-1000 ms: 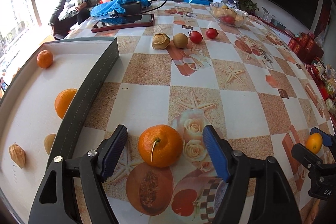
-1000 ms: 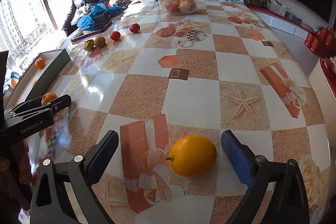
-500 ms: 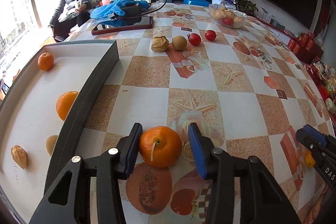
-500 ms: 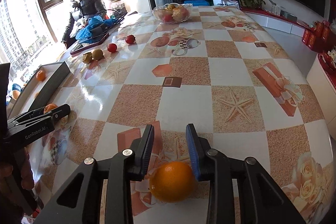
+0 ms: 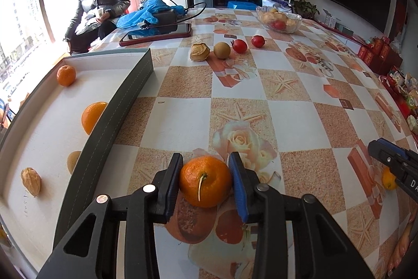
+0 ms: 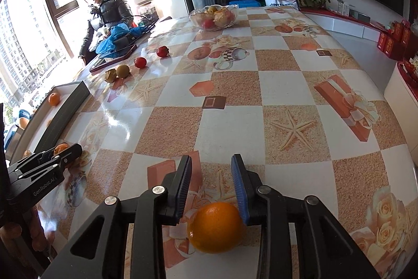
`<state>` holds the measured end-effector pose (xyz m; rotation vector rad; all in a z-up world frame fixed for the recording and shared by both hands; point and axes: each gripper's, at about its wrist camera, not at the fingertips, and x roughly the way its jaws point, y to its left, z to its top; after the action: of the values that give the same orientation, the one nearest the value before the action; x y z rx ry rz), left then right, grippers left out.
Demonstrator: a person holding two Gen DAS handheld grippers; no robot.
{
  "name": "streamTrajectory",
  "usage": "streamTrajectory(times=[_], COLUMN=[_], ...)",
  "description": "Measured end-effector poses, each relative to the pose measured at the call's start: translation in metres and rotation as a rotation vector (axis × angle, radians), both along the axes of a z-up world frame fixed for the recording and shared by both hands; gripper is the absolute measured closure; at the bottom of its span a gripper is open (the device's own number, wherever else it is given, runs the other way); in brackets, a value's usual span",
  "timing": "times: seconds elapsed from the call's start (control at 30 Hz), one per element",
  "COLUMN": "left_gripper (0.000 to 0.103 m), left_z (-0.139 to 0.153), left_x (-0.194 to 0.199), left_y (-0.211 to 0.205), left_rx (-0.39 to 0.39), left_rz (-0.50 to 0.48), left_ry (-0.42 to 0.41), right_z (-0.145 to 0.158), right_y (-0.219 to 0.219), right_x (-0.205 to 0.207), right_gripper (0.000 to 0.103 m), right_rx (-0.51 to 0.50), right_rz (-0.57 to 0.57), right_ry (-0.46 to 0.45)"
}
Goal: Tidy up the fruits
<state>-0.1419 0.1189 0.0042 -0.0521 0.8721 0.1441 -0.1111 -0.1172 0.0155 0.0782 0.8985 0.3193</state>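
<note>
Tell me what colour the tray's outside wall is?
Dark grey wall, white inside; clearest in the left wrist view.

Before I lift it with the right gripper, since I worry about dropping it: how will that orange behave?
The orange looks round and smooth-skinned, so it will probably roll if nudged. It sits low, behind the right gripper pads rather than squarely between them, so it may slip out. It looks firm, likely tolerating a steady squeeze.
</note>
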Motion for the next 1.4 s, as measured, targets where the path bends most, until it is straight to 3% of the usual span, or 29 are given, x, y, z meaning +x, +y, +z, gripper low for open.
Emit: streamTrajectory(times=[0.6,0.73,0.77,0.83,0.87,0.93,1.03,1.2,1.27,1.37,1.4], left_gripper=[0.063,0.063,0.063,0.063,0.063,0.063,0.063,0.063,0.063,0.063,0.063], left_z=[0.000,0.000,0.000,0.000,0.000,0.000,0.000,0.000,0.000,0.000,0.000], left_x=[-0.002,-0.002,-0.002,-0.002,-0.002,-0.002,-0.002,-0.002,-0.002,-0.002,-0.002], left_y=[0.001,0.001,0.001,0.002,0.002,0.001,0.002,0.001,0.001,0.001,0.002], left_rx=[-0.014,-0.015,-0.013,-0.013,-0.015,-0.016,-0.014,-0.014,-0.014,-0.014,-0.014], left_rz=[0.001,0.001,0.001,0.002,0.002,0.001,0.001,0.002,0.002,0.002,0.002], left_ry=[-0.004,-0.005,-0.005,-0.005,-0.005,-0.005,-0.005,-0.005,-0.005,-0.005,-0.005], right_z=[-0.001,0.005,0.010,0.024,0.032,0.039,0.031,0.016,0.006,0.001,0.001], right_y=[-0.010,-0.031,-0.040,-0.059,-0.067,-0.076,-0.072,-0.034,-0.018,-0.002,0.001], right_x=[0.000,-0.003,-0.006,-0.012,-0.017,-0.019,-0.018,-0.026,-0.024,-0.024,-0.025], right_gripper=[0.069,0.068,0.062,0.001,0.000,0.000,0.000,0.003,0.014,0.042,0.062], right_rx=[0.073,0.186,0.204,0.238,0.254,0.232,0.167,0.046,-0.015,-0.111,-0.127], right_rz=[-0.006,-0.017,-0.029,-0.070,-0.090,-0.098,-0.081,0.006,0.033,0.036,0.040], right_ry=[0.013,0.024,0.012,-0.031,-0.064,-0.072,0.000,0.015,0.041,0.027,0.023])
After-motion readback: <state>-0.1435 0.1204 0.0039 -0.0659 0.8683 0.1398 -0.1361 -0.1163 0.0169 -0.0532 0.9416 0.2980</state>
